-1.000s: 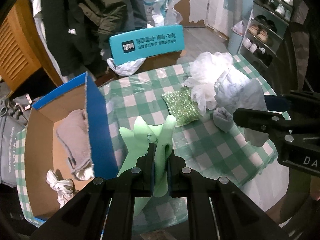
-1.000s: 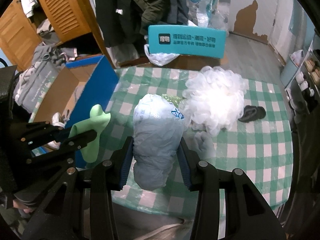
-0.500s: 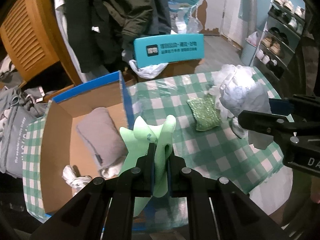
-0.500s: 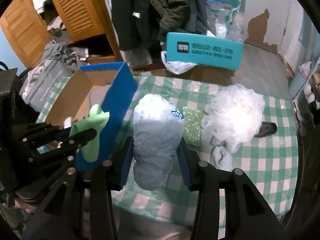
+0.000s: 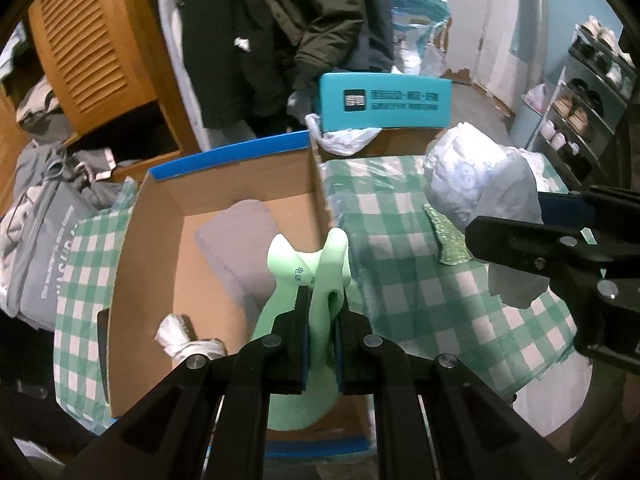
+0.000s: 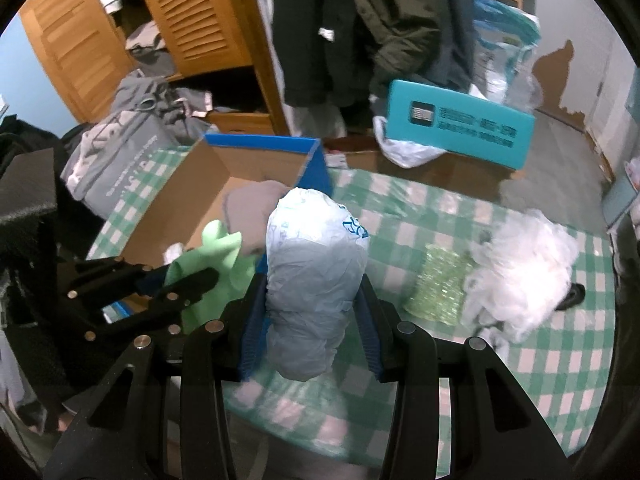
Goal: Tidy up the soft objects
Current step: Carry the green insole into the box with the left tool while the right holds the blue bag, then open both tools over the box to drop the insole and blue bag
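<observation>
Soft things are on their way to the cardboard box [image 5: 168, 216], and that box is the landmark for everything here: it sits open on the green checked tablecloth [image 5: 404, 280], blue outside, with a folded grey cloth [image 5: 236, 236] and a small knotted white bundle [image 5: 180, 334] already lying on its floor.

Biggest item first: the pale blue plastic-wrapped bundle [image 6: 316, 272], hanging just over the box's near right corner. The right gripper [image 6: 314, 328] has it clamped around the middle, jaws part-way open because the bundle is that fat. I reckon the risk is the film: slick, crinkly, squashed in a narrow waist, it could slide down between the pads if the grip eases early, and it would land on the cloth outside the wall instead of inside.

Next, the box wall itself. Both tools are crowding the same corner, close side by side. A swing in together could knock the right wall or clash the two tools.

Then the light green foam piece [image 5: 316, 292], over the box's right half. The left gripper [image 5: 320, 336] is pinched fully shut on it, squeezing it thin while its two lobes flare above. Being springy, it may bounce or cling to a pad on release.

Smallest worries, well right of the box: the white mesh puff [image 6: 524, 276], the glittery green scrub pad [image 6: 436, 288] touching it, and a small dark item [image 6: 572, 294] behind, all waiting on the table.
</observation>
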A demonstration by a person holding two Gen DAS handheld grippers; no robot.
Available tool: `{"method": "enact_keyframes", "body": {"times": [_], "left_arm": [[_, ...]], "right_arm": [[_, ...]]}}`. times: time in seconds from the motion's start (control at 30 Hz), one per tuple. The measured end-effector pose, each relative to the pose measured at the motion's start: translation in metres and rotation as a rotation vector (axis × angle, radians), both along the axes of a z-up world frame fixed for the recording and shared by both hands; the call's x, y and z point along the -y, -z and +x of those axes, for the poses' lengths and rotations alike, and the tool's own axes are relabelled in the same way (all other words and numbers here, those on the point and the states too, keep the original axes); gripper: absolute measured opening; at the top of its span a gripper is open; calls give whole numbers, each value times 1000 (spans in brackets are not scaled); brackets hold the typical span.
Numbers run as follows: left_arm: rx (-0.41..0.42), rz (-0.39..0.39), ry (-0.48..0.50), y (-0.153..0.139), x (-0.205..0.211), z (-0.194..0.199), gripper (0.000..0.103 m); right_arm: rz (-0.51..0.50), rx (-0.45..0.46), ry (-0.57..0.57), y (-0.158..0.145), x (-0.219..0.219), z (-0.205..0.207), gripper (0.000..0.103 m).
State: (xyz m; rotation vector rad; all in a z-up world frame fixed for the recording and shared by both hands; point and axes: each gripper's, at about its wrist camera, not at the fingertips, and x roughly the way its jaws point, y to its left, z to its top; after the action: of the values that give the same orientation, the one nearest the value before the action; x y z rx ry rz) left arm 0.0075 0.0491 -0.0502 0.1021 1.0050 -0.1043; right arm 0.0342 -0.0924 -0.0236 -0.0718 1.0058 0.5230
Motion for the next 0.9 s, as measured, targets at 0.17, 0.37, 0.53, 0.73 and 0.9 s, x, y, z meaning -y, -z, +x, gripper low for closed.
{"method": "enact_keyframes", "body": {"times": [0.17, 0.37, 0.53, 0.73, 0.9], "left_arm": [[-9, -8, -45, 4, -23, 0, 10], [-28, -18, -96, 11, -49, 1, 10], [-37, -20, -126, 17, -66, 1, 10], [-56, -17, -162, 25, -84, 3, 10], [-90, -11, -191, 37, -96, 8, 10]], "right_arm": [[7, -6, -44, 0, -26, 1, 43], [10, -17, -83, 3, -52, 3, 43], [10, -31, -114, 7, -72, 4, 43], [1, -53, -146, 16, -92, 6, 43], [-15, -77, -154, 29, -103, 9, 43]]}}
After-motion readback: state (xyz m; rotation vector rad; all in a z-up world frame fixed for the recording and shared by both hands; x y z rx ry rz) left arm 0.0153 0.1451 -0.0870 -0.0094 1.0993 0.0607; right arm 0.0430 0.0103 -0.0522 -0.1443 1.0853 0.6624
